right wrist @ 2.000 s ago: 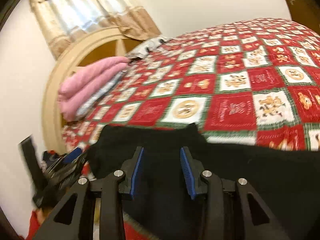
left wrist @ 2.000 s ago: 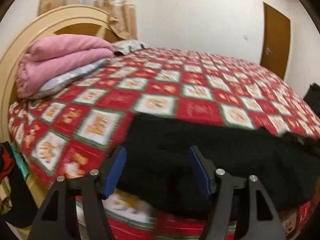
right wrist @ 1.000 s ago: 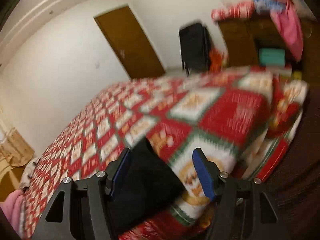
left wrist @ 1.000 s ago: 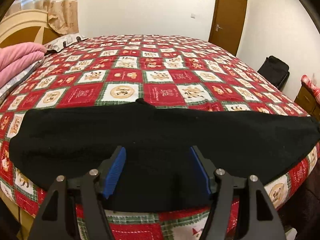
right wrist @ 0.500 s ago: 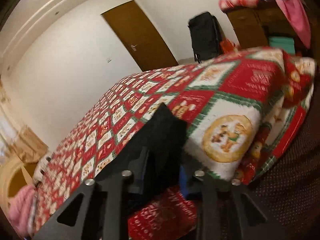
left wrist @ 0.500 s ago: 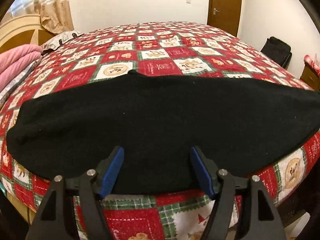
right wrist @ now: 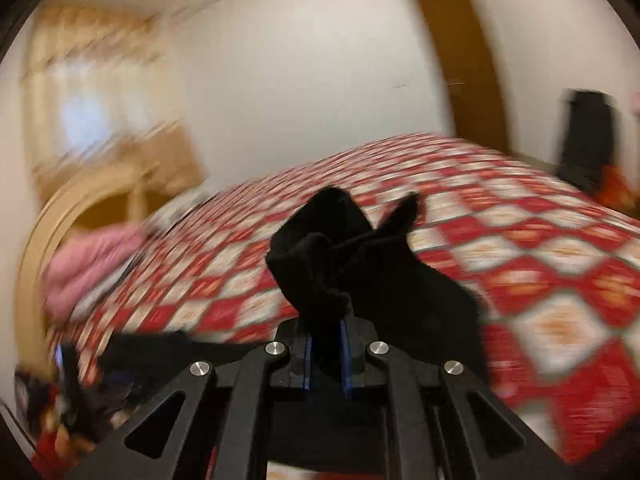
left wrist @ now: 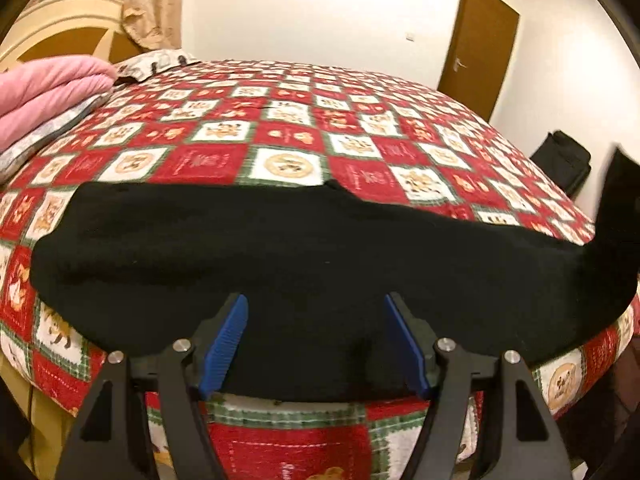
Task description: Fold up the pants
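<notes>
Black pants [left wrist: 320, 248] lie stretched left to right across the near edge of the bed, on a red and white checked bedspread [left wrist: 288, 128]. My left gripper [left wrist: 315, 304] hovers open over their middle, blue pads apart, nothing pinched. At the far right one end of the pants [left wrist: 616, 200] stands lifted off the bed. In the blurred right wrist view my right gripper [right wrist: 326, 332] has its jaws closing, and the pads press on a bunched end of the pants [right wrist: 340, 256], which sticks up in front of the fingers.
A folded pink blanket [left wrist: 48, 92] and a pillow lie at the left by the curved wooden headboard [left wrist: 60, 40]. A brown door [left wrist: 480, 48] and a black suitcase [left wrist: 564, 160] stand beyond the bed at the right.
My right gripper closed on the end of the pants and swung it up and leftward, turning toward the headboard. The pants' right end rose off the bed. The left gripper shifted slightly.
</notes>
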`<state>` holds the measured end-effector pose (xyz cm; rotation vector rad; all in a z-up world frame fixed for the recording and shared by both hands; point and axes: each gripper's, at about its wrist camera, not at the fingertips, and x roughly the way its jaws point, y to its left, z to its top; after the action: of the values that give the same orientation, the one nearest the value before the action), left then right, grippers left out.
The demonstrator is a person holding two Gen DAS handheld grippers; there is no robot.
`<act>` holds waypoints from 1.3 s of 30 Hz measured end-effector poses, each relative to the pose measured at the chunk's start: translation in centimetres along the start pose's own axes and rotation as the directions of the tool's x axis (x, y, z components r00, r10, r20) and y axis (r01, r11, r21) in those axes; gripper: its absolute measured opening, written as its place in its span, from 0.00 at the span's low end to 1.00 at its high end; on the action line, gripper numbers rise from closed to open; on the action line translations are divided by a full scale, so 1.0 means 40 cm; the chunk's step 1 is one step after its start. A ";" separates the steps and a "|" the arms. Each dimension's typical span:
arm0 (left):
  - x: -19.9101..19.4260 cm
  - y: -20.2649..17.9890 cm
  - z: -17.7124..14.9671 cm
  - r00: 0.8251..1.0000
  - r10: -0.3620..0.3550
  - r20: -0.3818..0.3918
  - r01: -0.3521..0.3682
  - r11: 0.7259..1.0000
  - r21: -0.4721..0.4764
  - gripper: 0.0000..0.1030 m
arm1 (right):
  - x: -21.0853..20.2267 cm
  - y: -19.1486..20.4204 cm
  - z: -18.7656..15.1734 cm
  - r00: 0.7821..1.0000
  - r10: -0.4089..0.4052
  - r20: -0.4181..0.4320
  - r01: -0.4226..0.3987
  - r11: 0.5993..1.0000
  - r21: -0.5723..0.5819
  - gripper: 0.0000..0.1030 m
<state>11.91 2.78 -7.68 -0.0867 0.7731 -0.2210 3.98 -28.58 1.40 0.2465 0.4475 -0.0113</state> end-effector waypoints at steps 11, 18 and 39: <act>0.002 0.074 -0.012 1.000 0.016 -0.001 -0.016 0.999 -0.044 0.70 | 0.302 0.307 -0.323 0.962 -0.051 -0.269 -0.061 0.917 -0.393 0.20; 0.023 0.070 -0.024 1.000 -0.007 -0.027 0.006 0.999 -0.043 0.70 | 0.190 0.359 -0.348 0.922 0.121 -0.368 -0.290 0.845 -0.450 0.68; 0.038 -0.111 0.046 0.998 -0.043 0.037 0.028 0.944 0.329 0.70 | 0.379 0.126 -0.172 0.916 0.127 -0.381 -0.100 0.991 0.088 0.12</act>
<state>13.52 -1.91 -6.71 0.2104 0.6829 -0.3785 15.03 -21.39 -9.95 0.3422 0.8270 0.1393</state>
